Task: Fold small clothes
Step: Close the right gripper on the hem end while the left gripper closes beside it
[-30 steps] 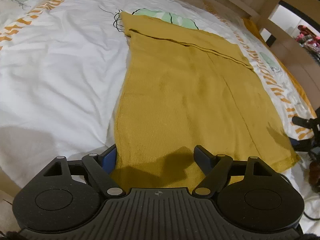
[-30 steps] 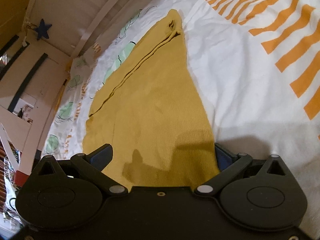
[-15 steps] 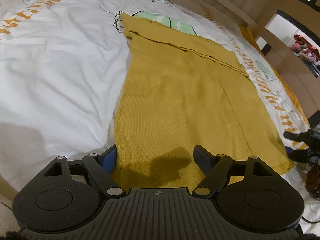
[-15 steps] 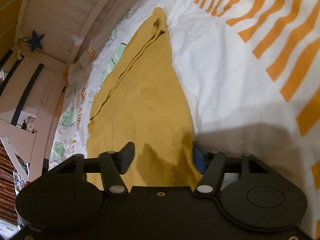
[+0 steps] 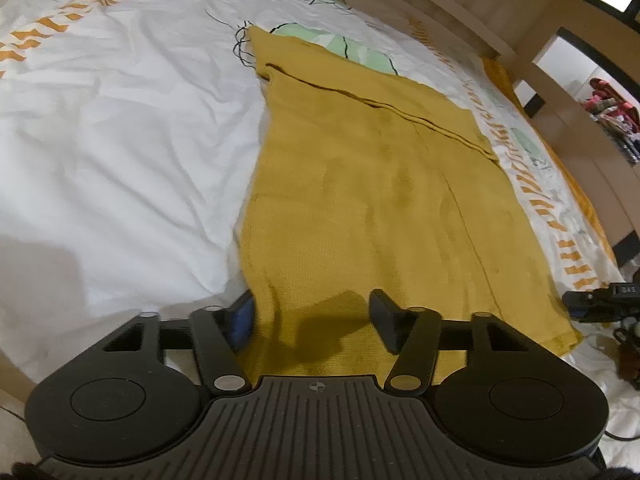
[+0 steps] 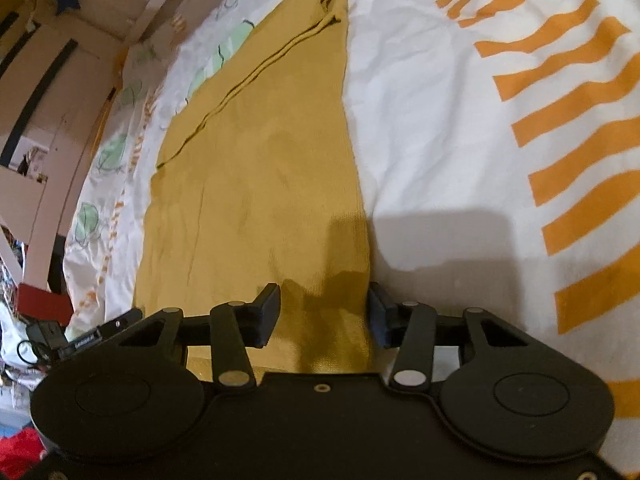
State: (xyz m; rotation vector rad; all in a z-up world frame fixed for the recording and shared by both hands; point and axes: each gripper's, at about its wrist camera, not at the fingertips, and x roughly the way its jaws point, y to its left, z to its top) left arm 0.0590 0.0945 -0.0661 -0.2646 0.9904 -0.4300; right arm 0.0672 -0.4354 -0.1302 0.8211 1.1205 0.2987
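A mustard-yellow knit garment (image 5: 360, 184) lies flat on the bed, with a folded band across its far end. It also shows in the right wrist view (image 6: 260, 168). My left gripper (image 5: 314, 320) is open, its jaws straddling the garment's near left corner. My right gripper (image 6: 324, 314) is open but narrower, its jaws straddling the garment's near right corner. The right gripper's tip shows at the right edge of the left wrist view (image 5: 600, 302).
The white bed sheet (image 5: 120, 140) has orange stripes (image 6: 580, 140) and green leaf prints. A wooden bed frame (image 5: 440, 4) runs along the far side. A doorway and clutter lie beyond the bed's end (image 5: 608, 104).
My right gripper's jaws have closed partway around the garment's corner and shifted along the edge. My left gripper has stayed open in place at its corner.
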